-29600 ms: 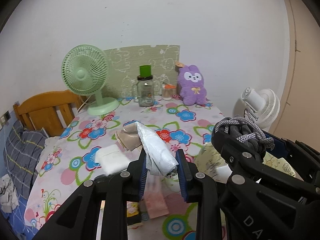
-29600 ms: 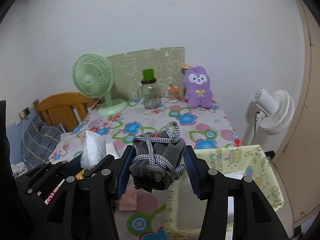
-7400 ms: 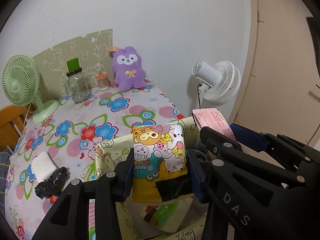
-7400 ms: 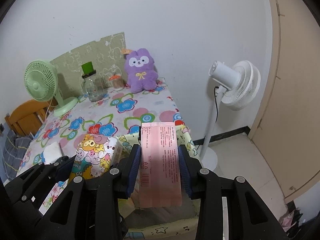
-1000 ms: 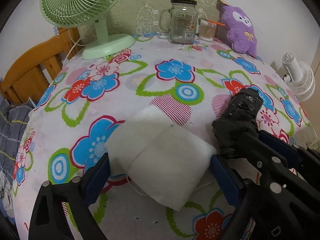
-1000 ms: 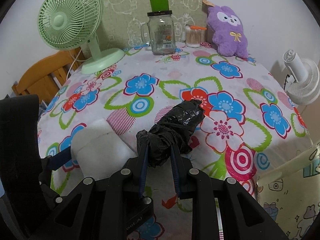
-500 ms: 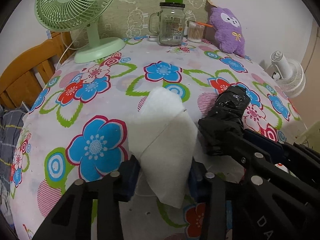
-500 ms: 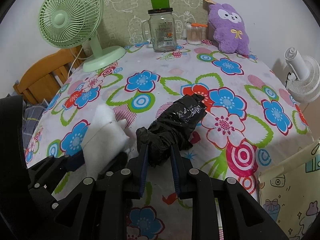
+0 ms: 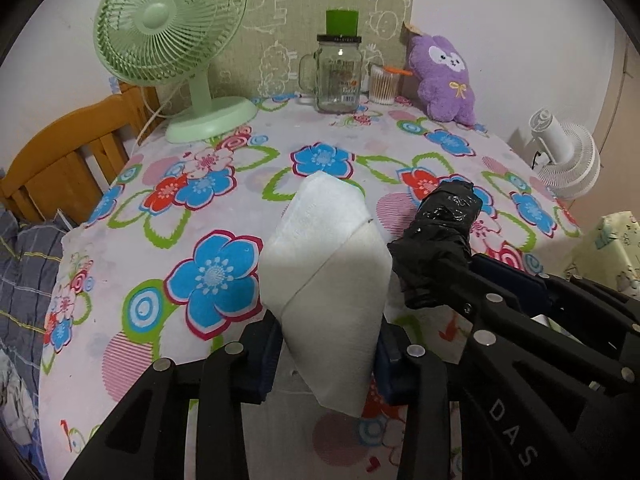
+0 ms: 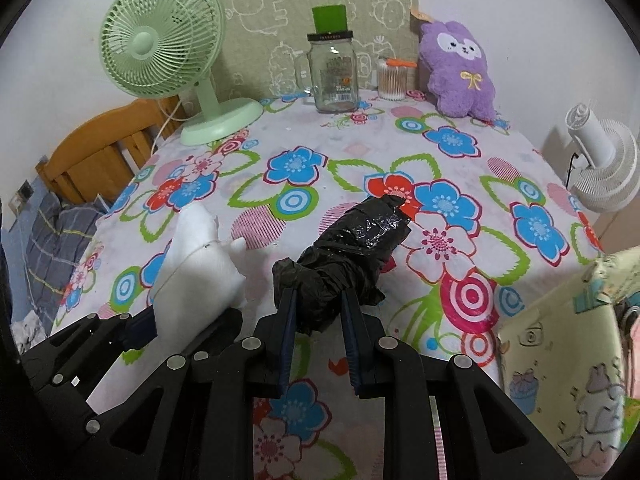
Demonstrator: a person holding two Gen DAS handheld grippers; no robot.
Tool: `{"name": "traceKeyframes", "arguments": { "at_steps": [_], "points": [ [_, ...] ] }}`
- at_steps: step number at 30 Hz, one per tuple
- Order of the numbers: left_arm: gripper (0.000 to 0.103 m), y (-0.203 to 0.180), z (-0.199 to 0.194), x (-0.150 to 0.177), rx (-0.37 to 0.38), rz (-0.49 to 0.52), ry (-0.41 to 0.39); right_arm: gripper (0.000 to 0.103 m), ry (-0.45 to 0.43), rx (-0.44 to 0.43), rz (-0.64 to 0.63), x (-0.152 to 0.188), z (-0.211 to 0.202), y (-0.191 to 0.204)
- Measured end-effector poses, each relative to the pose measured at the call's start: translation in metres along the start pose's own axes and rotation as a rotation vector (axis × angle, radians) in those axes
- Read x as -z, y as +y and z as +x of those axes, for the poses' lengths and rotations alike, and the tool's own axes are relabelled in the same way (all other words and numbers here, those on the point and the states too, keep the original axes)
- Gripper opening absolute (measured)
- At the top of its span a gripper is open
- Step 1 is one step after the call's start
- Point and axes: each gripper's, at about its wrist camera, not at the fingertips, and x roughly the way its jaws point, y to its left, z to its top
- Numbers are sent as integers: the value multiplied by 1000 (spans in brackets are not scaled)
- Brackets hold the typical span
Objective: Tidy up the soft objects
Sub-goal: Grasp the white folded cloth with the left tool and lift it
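Note:
My left gripper (image 9: pixel 326 354) is shut on a folded white cloth pad (image 9: pixel 326 264) and holds it off the flowered tablecloth (image 9: pixel 160 208). My right gripper (image 10: pixel 318 332) is shut on a rolled black plastic bag (image 10: pixel 352 248), which also shows in the left wrist view (image 9: pixel 440 232). The white pad shows at the left of the right wrist view (image 10: pixel 192 276). The pale yellow cartoon-print fabric bin (image 10: pixel 560 368) stands at the table's right edge, with items inside.
At the table's far side stand a green desk fan (image 9: pixel 172 40), a glass mug jar with a green lid (image 9: pixel 338 74), a cotton-swab tub (image 9: pixel 382 88) and a purple plush bunny (image 9: pixel 444 76). A wooden chair (image 9: pixel 60 160) is on the left. A white floor fan (image 10: pixel 604 160) is on the right.
My left gripper closed on the white pad and lifted it off the table, folding it up. My right gripper keeps its hold on the black bag and has risen slightly.

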Motion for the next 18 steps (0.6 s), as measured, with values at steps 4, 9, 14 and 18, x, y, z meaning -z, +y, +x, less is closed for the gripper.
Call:
{"name": "traceKeyframes", "arguments": {
  "at_steps": [4, 9, 14, 18],
  "points": [
    [39, -3, -15, 3, -6, -3, -25, 25, -22, -7, -9, 2, -16, 1],
    [39, -8, -34, 6, -11, -7, -54, 25, -48, -17, -22, 6, -36, 2],
    [39, -12, -54, 9, -16, -12, -84, 25, -73, -31, -35, 9, -58, 3],
    [39, -16, -71, 12, -21, -17, -110, 25, -96, -41, -47, 12, -75, 3]
  ]
}}
